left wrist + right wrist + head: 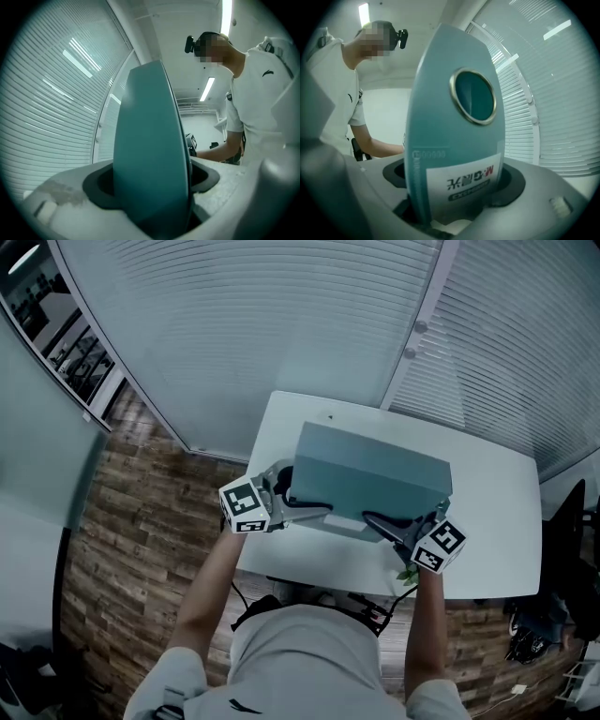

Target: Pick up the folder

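Forearms (211, 587) up from the frame's bottom, left gripper (305, 498) and right gripper (389, 526) each had fingers (101, 190) clenched on one end of the teal folder (370, 474), centre-frame over the white desk (487, 512), likely to keep it level.

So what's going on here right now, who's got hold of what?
A person is holding a teal box folder with two handheld grippers, one at each end. The left gripper is clamped on the plain end. The right gripper is clamped on the spine end, which has the ring hole and label. The folder is over the white table. Whether it has cleared the tabletop is hard to tell from above.
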Action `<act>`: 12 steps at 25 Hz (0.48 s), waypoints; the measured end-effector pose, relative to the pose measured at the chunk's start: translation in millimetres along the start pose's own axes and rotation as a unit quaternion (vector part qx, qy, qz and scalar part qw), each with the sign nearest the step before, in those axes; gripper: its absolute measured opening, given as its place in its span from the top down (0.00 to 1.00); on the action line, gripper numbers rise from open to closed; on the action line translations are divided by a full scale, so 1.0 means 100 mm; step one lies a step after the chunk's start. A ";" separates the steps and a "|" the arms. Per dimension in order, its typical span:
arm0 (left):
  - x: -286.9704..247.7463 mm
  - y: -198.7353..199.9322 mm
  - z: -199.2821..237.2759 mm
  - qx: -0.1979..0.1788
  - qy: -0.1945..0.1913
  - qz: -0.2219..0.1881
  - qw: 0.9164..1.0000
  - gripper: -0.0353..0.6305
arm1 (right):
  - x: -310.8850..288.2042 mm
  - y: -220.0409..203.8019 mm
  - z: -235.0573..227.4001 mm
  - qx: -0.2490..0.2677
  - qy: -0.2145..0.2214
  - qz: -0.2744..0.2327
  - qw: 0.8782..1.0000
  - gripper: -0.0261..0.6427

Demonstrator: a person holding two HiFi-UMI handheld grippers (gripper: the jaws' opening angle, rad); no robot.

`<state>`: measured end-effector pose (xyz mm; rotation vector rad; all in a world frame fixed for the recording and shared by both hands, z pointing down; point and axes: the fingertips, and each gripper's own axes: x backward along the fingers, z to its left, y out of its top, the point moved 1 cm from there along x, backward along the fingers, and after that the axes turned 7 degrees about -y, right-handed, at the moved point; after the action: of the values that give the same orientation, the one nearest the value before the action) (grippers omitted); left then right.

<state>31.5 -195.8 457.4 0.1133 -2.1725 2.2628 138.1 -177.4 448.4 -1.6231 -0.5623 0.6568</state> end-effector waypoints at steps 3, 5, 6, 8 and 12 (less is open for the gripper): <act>0.10 0.08 -0.03 -0.004 0.018 -0.010 1.000 0.36 | 0.06 0.05 0.05 0.008 -0.012 -0.001 1.000 0.34; 0.31 0.18 0.04 0.001 0.060 -0.045 0.997 0.39 | 0.16 0.04 -0.02 0.011 -0.036 0.002 0.999 0.34; 0.46 0.24 0.11 0.004 0.090 -0.066 0.994 0.42 | 0.23 0.03 -0.08 0.012 -0.054 0.004 0.998 0.34; 0.79 0.34 0.22 0.000 0.154 -0.090 0.984 0.51 | 0.35 0.03 -0.20 0.011 -0.098 0.007 0.995 0.34; 1.12 0.43 0.20 -0.041 0.249 -0.060 0.966 0.59 | 0.61 0.09 -0.39 -0.004 -0.205 -0.002 0.979 0.34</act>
<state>-81.1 -223.1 421.3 -0.2873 -1.9255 1.8729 209.2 -165.1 436.8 -1.4984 -0.8659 0.9977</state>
